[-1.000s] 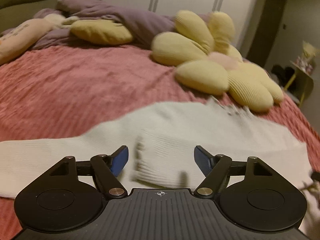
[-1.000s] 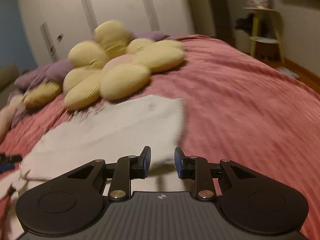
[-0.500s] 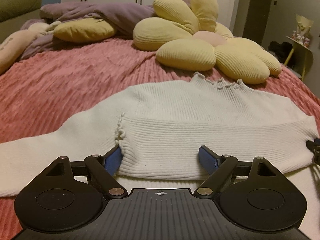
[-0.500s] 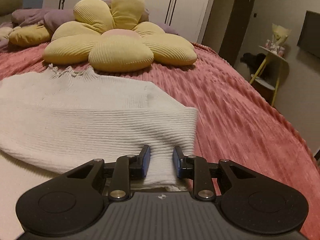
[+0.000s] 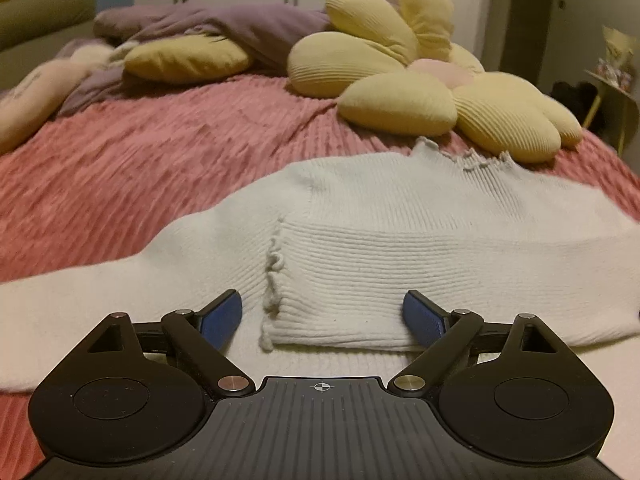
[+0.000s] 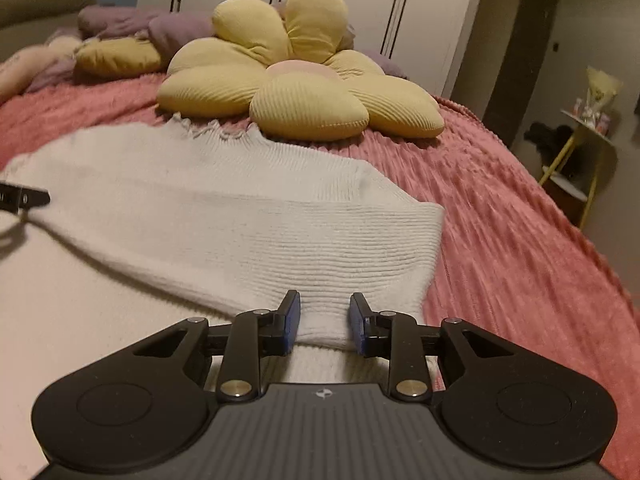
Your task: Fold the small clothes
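Now the right gripper [image 6: 325, 322] has eased apart off the folded sleeve [image 6: 328, 248]; the left gripper [image 5: 322, 316] stays wide open. Open pink bedspread [image 6: 520, 240] runs from the sweater [image 5: 400, 208] toward the bed's right edge.

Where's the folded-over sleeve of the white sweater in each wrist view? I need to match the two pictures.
Left wrist: the folded sleeve lies across the sweater body at lower centre, its frilly cuff between the open left gripper fingers.
Right wrist: the folded sleeve runs from centre left to the fold at right, just ahead of the open right gripper.
Shared landmark: the yellow flower pillow behind the frilly collar.
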The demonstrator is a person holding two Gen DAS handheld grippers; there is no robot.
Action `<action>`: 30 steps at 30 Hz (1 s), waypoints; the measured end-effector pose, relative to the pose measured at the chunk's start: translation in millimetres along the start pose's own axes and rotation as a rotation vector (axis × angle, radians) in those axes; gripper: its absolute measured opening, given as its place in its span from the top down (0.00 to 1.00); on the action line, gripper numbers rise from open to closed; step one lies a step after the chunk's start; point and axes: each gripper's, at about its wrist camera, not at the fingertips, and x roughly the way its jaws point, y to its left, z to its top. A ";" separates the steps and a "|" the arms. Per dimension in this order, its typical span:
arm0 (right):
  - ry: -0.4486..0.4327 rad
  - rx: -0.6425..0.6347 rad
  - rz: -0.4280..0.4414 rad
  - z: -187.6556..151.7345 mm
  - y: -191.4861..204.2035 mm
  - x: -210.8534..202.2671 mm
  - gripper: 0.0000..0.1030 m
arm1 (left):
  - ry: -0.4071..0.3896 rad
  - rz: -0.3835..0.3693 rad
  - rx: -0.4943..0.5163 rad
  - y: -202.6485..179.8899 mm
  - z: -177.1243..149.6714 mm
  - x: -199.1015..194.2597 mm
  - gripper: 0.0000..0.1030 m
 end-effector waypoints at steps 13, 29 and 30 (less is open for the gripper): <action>0.010 0.104 0.138 -53.8 25.8 -92.3 0.36 | -0.014 0.043 -0.372 122.4 -38.4 -72.1 0.06; 0.064 0.143 0.137 -57.4 37.5 -113.5 0.31 | -0.195 -0.023 -1.226 333.8 -108.6 -94.2 0.77; 0.066 0.141 0.133 -57.1 38.5 -113.7 0.31 | -0.201 -0.033 -1.271 339.8 -112.5 -93.1 0.81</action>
